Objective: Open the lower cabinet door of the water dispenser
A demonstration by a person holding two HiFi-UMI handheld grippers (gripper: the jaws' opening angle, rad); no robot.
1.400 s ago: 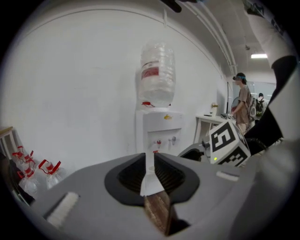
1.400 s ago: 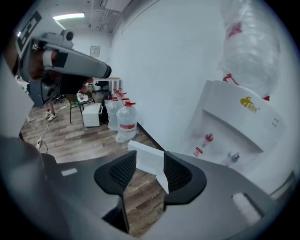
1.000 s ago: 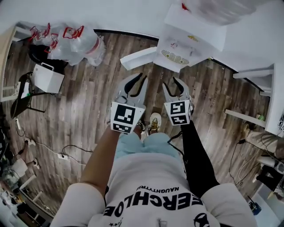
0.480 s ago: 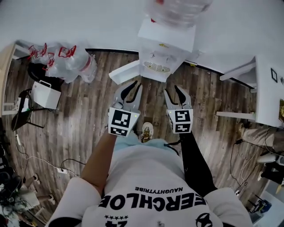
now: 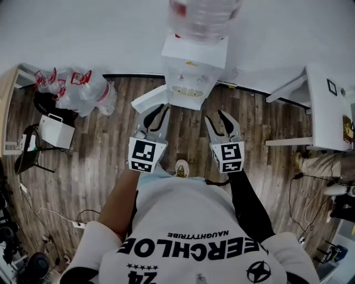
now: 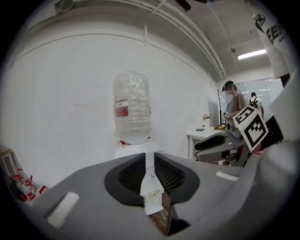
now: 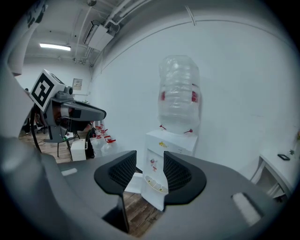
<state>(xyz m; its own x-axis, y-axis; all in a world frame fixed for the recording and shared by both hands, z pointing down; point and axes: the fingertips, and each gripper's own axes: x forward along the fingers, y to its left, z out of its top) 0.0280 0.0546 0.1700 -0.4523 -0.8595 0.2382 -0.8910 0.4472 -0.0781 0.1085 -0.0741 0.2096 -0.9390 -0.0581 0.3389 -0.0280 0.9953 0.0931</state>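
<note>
1. The fingers point(image 6: 133, 173) of the left gripper point(image 6: 150, 166) stand almost together. Only a narrow gap is between the ribbed pads, and nothing is in it.
2. The fingers point(image 7: 119, 171) of the right gripper point(image 7: 150, 171) are spread wider, and they also hold nothing.
3. Through both gaps the dispenser point(image 7: 171, 140) shows, some way in front of the jaws and not touched by them.
4. In the head view the left gripper point(image 5: 155, 115) and the right gripper point(image 5: 220, 119) are side by side above the wooden floor point(image 5: 100, 161). Both point at the dispenser point(image 5: 191, 66), which stands against the white wall.
5. A clear bottle point(image 5: 202, 16) sits upside down on top of the dispenser.
6. The lower door point(image 5: 148, 98) is already open. It is swung out to the left side of the dispenser, and the tips of the left gripper are near its edge.
7. In the right gripper view the door point(image 7: 133, 183) shows as a white panel, low and to the left of the dispenser.
8. To the left, by the wall, lie empty jugs point(image 5: 83, 89) with red caps, and a white box point(image 5: 55, 130) is near them.
9. To the right stands a white table point(image 5: 327, 105).
10. In the left gripper view a person point(image 6: 234, 101) stands far behind by a desk.
</note>
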